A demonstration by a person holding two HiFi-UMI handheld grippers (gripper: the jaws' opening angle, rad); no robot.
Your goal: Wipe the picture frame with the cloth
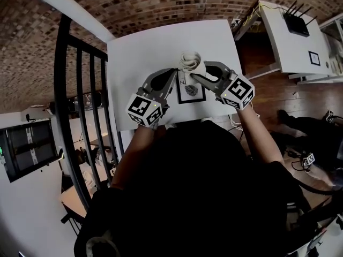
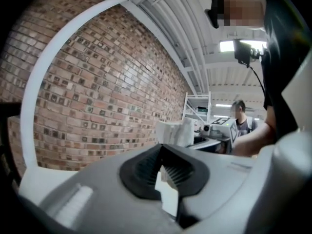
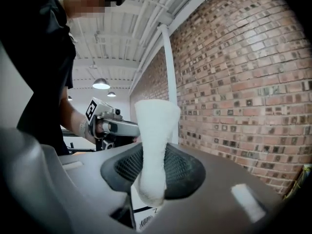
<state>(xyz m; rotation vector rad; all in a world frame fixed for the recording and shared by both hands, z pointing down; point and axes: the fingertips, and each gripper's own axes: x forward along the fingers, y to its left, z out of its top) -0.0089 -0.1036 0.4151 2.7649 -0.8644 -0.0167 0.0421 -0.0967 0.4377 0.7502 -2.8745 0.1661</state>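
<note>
A big brick wall (image 1: 161, 4) stands behind everything. In front of it is a white table (image 1: 155, 47), and a black railing (image 1: 80, 90) runs along the table's left side. A person in a black top (image 1: 203, 186) leans over the near edge of the table, with one gripper in each hand.

The left gripper (image 1: 174, 79) reaches in from the left. Its two jaws are pressed together on the left edge of the picture frame (image 1: 192, 92). In the left gripper view, a thin white strip of that frame (image 2: 168, 196) sits pinched in the left gripper (image 2: 163, 177), with almost no gap left.

The right gripper (image 1: 196, 75) reaches in from the right, so the two grippers nearly meet over the frame. Its jaws are squeezed onto the cloth (image 1: 189, 61). In the right gripper view, the cloth (image 3: 153, 130) stands up tall out of the right gripper (image 3: 151, 172) like a white roll.

The frame is near the front edge of the table, between the two grippers. It has a black border and a leaf drawing, and it faces up (no view shows if it rests on the table or is lifted a little). Part of the frame (image 3: 145, 217) peeks out just under the right jaws.

The cloth is bunched at the frame's far edge. It also shows small in the left gripper view (image 2: 175, 132), just past the left jaws.
</note>
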